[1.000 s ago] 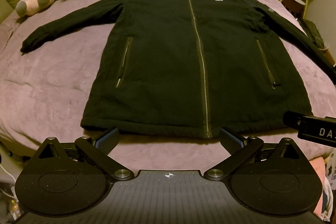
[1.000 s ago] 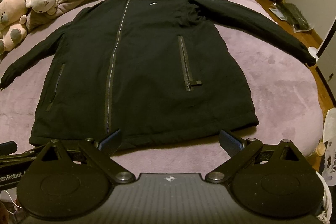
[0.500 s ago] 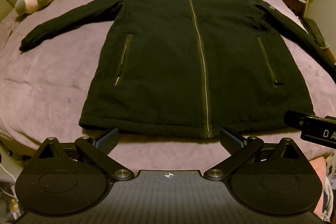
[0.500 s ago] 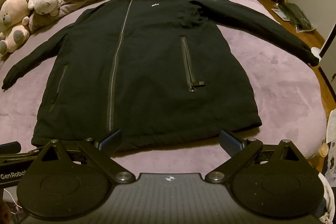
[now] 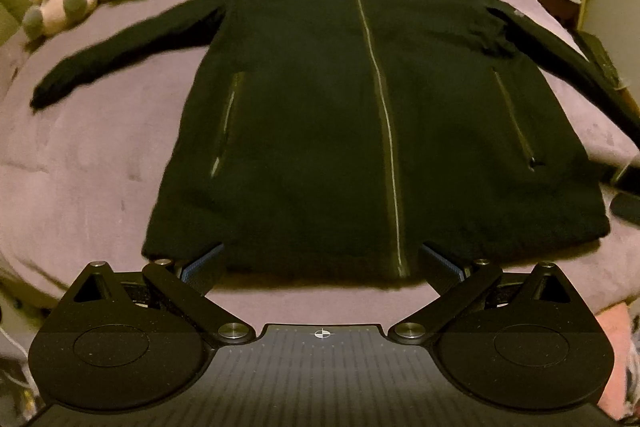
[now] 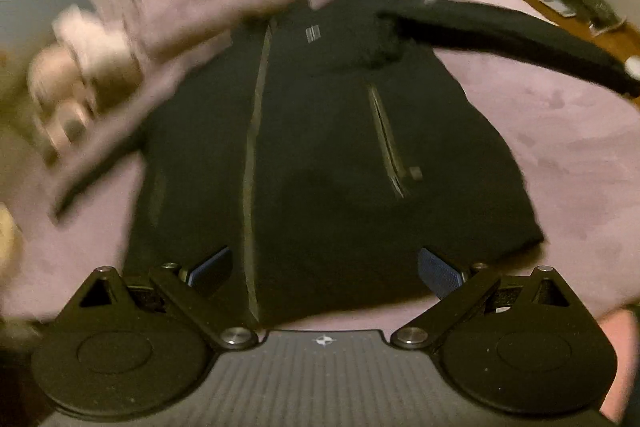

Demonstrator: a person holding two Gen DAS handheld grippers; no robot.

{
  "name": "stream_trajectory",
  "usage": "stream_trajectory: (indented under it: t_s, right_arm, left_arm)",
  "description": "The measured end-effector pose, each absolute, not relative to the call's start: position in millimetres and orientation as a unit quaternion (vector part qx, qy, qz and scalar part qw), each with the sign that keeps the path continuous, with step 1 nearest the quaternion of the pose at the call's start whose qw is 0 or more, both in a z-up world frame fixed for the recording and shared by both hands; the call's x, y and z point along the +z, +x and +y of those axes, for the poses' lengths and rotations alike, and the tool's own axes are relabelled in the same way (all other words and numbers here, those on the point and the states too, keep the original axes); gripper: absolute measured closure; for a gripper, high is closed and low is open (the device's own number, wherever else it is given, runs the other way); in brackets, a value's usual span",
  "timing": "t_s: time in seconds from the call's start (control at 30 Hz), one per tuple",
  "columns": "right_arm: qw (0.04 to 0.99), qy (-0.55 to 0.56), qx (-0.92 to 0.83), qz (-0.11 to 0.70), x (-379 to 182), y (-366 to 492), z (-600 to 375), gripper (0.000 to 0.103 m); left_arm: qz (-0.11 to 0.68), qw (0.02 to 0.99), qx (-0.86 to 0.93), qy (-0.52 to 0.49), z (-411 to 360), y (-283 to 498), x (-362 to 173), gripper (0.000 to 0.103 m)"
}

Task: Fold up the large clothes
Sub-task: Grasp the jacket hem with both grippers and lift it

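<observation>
The jacket [image 5: 372, 131] lies flat on the bed [image 5: 80, 163] for folding, and both hand-held grippers [image 5: 322, 261] [image 6: 324, 265] are wide open, holding nothing.

Both wrist cameras sit low at the hem of the black jacket [image 5: 360, 131], facing its collar. The right view is nearer and blurred. Both share the jacket [image 6: 320, 155] and purple bed [image 5: 80, 163].
</observation>
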State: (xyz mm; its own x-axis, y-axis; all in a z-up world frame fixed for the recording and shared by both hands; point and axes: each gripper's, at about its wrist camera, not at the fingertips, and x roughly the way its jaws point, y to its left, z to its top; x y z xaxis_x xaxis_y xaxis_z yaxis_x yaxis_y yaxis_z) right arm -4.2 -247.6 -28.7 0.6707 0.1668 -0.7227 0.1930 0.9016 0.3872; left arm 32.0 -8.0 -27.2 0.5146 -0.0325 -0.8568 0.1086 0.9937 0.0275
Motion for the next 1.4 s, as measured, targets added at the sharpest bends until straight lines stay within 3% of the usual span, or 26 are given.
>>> stream_trajectory:
  t_s: [0.13,0.37,0.63,0.87,0.9,0.93,1.03,1.23,1.4]
  right_arm:
    - [0.877,0.371,0.014,0.304,-43.9,-0.7,-313.4,0.004]
    - [0.845,0.481,-0.104,0.21,-80.4,33.1,-452.8,0.004]
    - [0.733,0.616,-0.24,0.159,-160.8,81.2,-559.9,0.038]
    - [0.687,0.654,-0.301,0.104,-190.3,113.1,-586.9,0.054]
    - [0.683,0.658,-0.301,0.1,-193.1,116.7,-590.0,0.061]
    - [0.683,0.655,-0.306,0.104,-195.2,121.2,-592.2,0.075]
    - [0.698,0.629,-0.318,0.126,-188.9,136.9,-596.8,0.088]
    - [0.833,0.43,-0.311,0.154,-109.7,190.9,-556.3,0.093]
    - [0.945,0.208,-0.138,0.21,-53.0,248.7,-429.3,0.093]
  left_arm:
    - [0.485,0.872,-0.04,0.045,-13.8,48.6,-33.7,0.0]
    - [0.463,0.884,-0.038,0.053,-36.5,100.0,-52.8,0.0]
    - [0.449,0.892,-0.041,0.03,-58.0,178.1,-78.8,0.0]
    - [0.464,0.885,-0.024,0.012,-48.0,222.7,-106.9,0.0]
    - [0.467,0.884,-0.022,0.006,-44.7,224.6,-109.4,0.0]
    - [0.472,0.881,-0.021,-0.002,-39.2,227.0,-113.3,0.0]
    - [0.493,0.869,-0.021,-0.022,-24.2,229.2,-123.4,0.0]
    - [0.501,0.862,-0.039,-0.059,2.1,225.4,-133.1,0.0]
    - [0.508,0.86,-0.038,-0.014,-8.3,226.2,-135.2,0.0]
